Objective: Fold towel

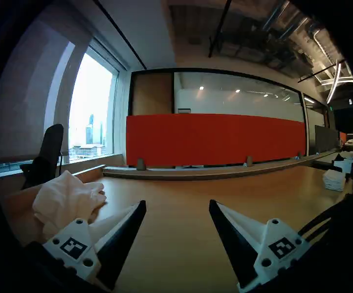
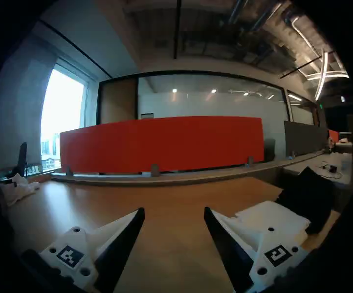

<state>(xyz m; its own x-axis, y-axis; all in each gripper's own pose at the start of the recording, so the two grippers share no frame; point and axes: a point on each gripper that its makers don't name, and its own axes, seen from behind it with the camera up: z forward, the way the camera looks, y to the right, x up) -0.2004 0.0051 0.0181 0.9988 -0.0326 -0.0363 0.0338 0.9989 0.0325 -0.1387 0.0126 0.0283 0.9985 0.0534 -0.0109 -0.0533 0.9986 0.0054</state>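
Note:
A crumpled pale towel (image 1: 66,198) lies in a heap on the wooden desk (image 1: 186,215), at the left of the left gripper view, just beyond the left finger. The left gripper (image 1: 177,207) is open with nothing between its fingers and hovers low over the desk. In the right gripper view the same crumpled towel (image 2: 17,189) sits far off at the left edge. The right gripper (image 2: 174,215) is open and holds nothing. A folded white towel (image 2: 274,217) lies on the desk just past its right finger.
A red divider panel (image 1: 215,139) stands along the desk's far edge. A dark office chair (image 1: 44,161) is by the window at left. A stack of white folded cloths (image 1: 334,179) sits far right. A black object (image 2: 308,195) lies behind the folded towel.

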